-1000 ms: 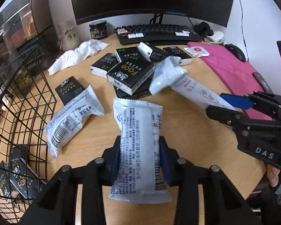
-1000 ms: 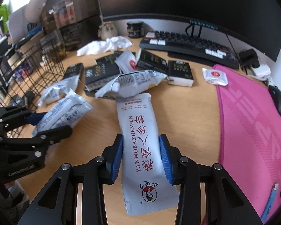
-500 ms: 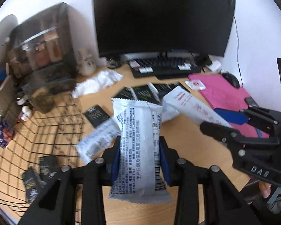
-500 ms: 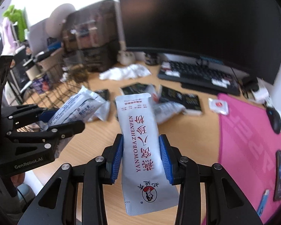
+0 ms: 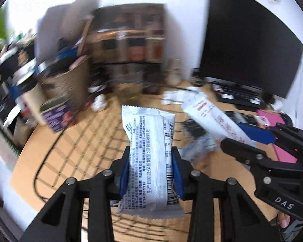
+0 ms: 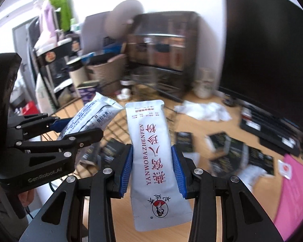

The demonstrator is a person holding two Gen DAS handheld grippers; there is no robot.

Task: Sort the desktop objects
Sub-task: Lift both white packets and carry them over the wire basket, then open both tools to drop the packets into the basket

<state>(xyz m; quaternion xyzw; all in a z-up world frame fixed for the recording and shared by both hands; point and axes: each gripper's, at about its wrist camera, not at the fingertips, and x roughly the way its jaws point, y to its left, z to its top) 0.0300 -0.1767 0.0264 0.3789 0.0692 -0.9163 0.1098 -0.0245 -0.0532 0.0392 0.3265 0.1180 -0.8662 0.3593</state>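
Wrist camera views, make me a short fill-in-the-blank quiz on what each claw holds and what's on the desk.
1. The right claw grips a white sachet printed with ____ lettering.
2. The left claw is ____ on a silver snack packet.
3. The mat at the desk's right is ____.
4. Below both packets lies a black ____ basket.

Answers: red; shut; pink; wire

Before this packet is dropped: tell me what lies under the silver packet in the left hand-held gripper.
Under the silver packet show the wire basket grid and wooden desk. The spot directly beneath is covered by the packet and the left hand-held gripper.
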